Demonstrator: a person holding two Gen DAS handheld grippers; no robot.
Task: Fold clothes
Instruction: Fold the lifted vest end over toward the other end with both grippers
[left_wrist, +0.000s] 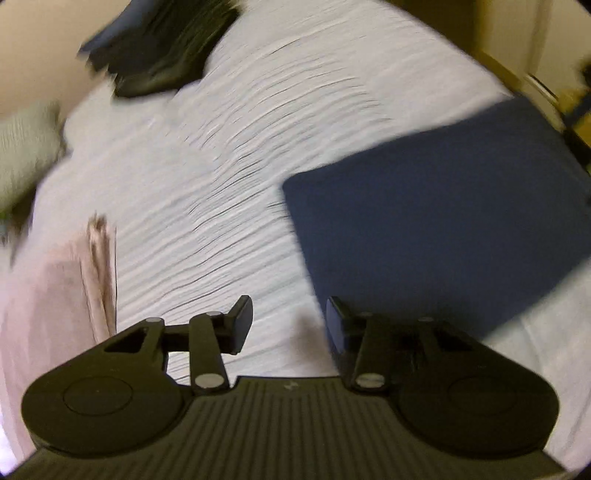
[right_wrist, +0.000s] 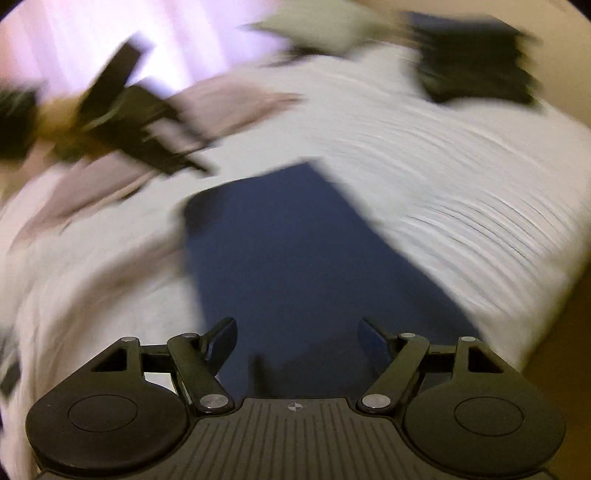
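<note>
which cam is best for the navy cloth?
Left wrist: the navy cloth lies flat on the white sheet, with its near corner and two edges only lightly blurred. Right wrist shows the cloth below the open right gripper, but heavily motion-smeared, its edges soft.

Matt navy cloth (left_wrist: 436, 206) lies smooth on ribbed white bedspread (left_wrist: 229, 155).

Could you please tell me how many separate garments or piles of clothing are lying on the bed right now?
3. A folded navy garment lies nearest the grippers, a pink garment lies at the bed's left side, and a dark pile lies at the far edge. Blur may hide others.
</note>
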